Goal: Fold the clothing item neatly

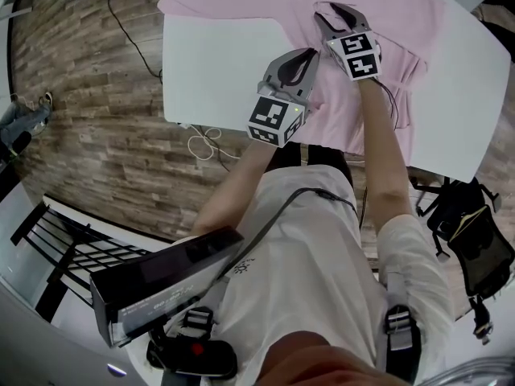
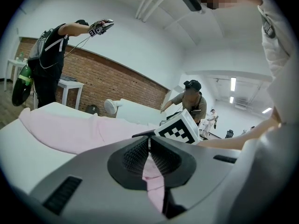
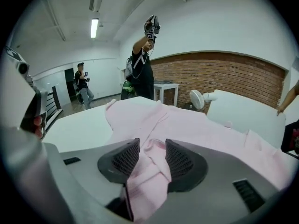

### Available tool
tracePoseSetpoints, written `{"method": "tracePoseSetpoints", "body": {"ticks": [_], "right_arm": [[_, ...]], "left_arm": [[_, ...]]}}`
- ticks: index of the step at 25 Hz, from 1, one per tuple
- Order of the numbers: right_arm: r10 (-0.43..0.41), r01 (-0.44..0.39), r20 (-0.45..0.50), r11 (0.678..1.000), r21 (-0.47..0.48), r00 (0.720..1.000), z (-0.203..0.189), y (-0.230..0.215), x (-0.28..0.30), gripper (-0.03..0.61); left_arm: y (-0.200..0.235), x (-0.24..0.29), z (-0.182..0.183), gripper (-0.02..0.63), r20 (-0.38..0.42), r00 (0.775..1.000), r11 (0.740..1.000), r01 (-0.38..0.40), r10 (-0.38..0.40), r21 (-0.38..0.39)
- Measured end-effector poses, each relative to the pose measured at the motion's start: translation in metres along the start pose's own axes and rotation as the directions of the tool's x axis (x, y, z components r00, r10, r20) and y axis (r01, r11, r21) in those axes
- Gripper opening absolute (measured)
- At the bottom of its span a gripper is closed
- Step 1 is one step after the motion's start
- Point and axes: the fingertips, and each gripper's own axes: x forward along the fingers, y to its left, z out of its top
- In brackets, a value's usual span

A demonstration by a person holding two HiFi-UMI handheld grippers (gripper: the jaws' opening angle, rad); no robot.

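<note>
The pink garment [image 1: 233, 10] lies spread lengthwise across the white worktop [image 1: 189, 71]. The left claw [image 1: 308, 57] is clenched on a fold toward the worktop's near edge. The right claw [image 1: 338, 13] sits further in from that edge, released, with cloth loose between its jaws.

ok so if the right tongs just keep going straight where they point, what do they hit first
The pink garment. A loose fold sits between the open right tongs, and straight ahead more of it lies on the white table. Nothing else looks to be in that line.
</note>
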Motion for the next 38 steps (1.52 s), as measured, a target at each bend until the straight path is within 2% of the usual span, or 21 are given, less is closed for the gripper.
{"method": "tracePoseSetpoints", "body": {"ticks": [5,9,15,16,18,22,25,30,34,38], "right_arm": [[-0.122,0.123,-0.021,0.992,0.041,0.992,-0.011,-0.052,-0.018,0.158],[-0.183,0.186,-0.055,0.982,0.045,0.981,-0.022,-0.079,-0.026,0.157],[-0.174,0.180,-0.110,0.982,0.050,0.979,-0.034,-0.089,-0.014,0.155],[-0.176,0.182,-0.119,0.982,0.046,0.977,-0.035,-0.090,-0.012,0.141],[-0.189,0.195,-0.125,0.980,0.032,0.974,-0.035,-0.093,-0.011,0.035],[-0.182,0.185,-0.094,0.982,0.026,0.979,-0.021,-0.092,-0.011,0.021],[-0.179,0.180,-0.042,0.984,0.010,0.983,0.005,-0.087,-0.012,0.018],[-0.165,0.165,0.009,0.979,-0.119,0.986,0.053,-0.076,0.008,0.018],[-0.131,0.116,-0.039,0.959,-0.258,0.991,0.072,-0.067,0.047,0.018],[-0.102,0.062,-0.095,0.933,-0.355,0.990,0.078,-0.055,0.078,0.018]], "left_arm": [[-0.004,0.005,0.003,0.002,0.007,1.000,1.000,0.002,-0.002,-0.002],[-0.007,0.008,0.001,0.002,0.001,1.000,1.000,0.003,-0.003,-0.003],[-0.006,0.012,0.000,0.002,-0.003,1.000,1.000,-0.001,0.001,-0.004],[-0.005,0.012,0.000,0.002,-0.003,1.000,1.000,-0.003,0.003,-0.005],[-0.003,0.012,0.000,0.003,-0.003,1.000,1.000,-0.008,0.008,-0.009],[0.003,0.011,0.000,0.002,-0.002,1.000,1.000,-0.011,0.011,-0.017],[0.006,0.011,0.003,0.002,0.006,1.000,1.000,-0.013,0.013,-0.024],[0.016,0.003,0.007,0.002,0.020,0.999,0.999,-0.030,0.031,-0.033],[0.030,-0.008,0.009,0.002,0.026,0.998,0.997,-0.060,0.061,-0.040],[0.038,-0.021,0.010,0.002,0.033,0.995,0.995,-0.087,0.089,-0.043]]}}
